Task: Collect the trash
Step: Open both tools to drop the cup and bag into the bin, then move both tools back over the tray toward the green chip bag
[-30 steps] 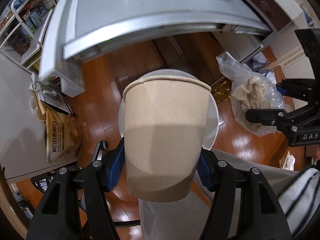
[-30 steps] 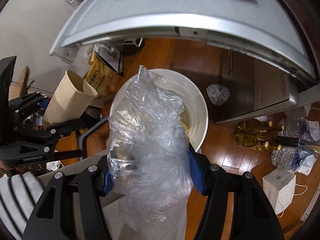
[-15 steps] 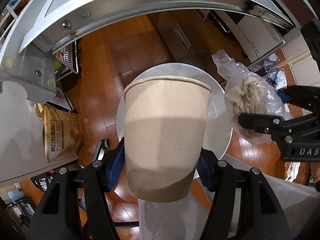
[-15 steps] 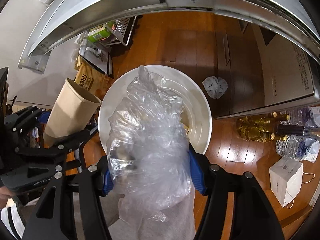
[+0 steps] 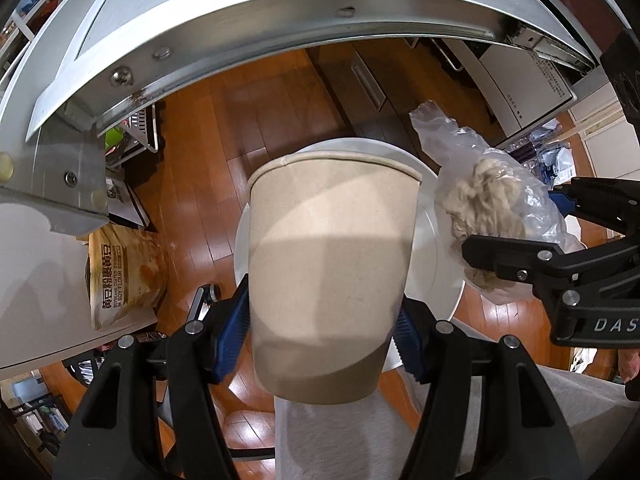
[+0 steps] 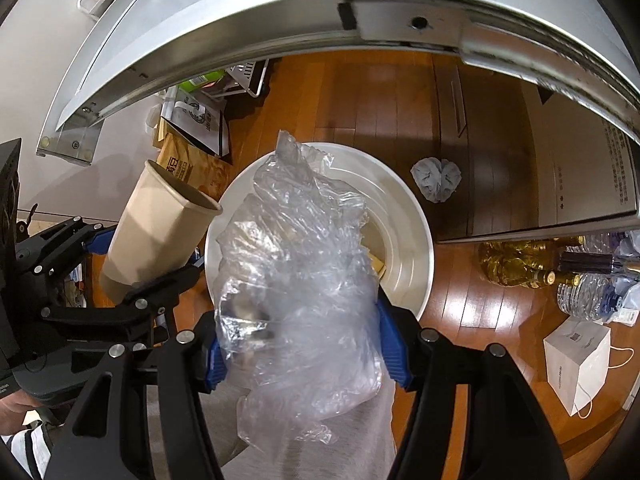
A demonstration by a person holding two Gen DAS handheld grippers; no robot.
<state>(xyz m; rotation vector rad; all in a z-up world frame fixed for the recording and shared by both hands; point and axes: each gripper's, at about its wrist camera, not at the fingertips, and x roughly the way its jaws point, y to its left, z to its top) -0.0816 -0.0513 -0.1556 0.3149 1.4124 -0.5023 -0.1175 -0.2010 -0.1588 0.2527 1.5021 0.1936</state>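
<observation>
My left gripper (image 5: 324,332) is shut on a tan paper cup (image 5: 328,272), mouth tilted away from me, above the left side of a round white trash bin (image 5: 438,264) on the wood floor. My right gripper (image 6: 298,352) is shut on a crumpled clear plastic bag (image 6: 296,280) over the same bin (image 6: 404,208). In the left wrist view the bag (image 5: 492,208) holds beige crumpled stuff. In the right wrist view the cup (image 6: 156,232) sits at the bin's left rim. The bin holds some yellowish trash, mostly hidden.
A metal table edge (image 5: 240,32) arcs overhead. A crumpled grey wad (image 6: 436,180) lies on the floor beyond the bin. A soy flour bag (image 5: 124,276) stands at left. Bottles (image 6: 532,264) and a white paper bag (image 6: 580,364) are at right.
Both grippers have dropped below the table edge and closer to the bin, each still holding its item. The tabletop items have left view.
</observation>
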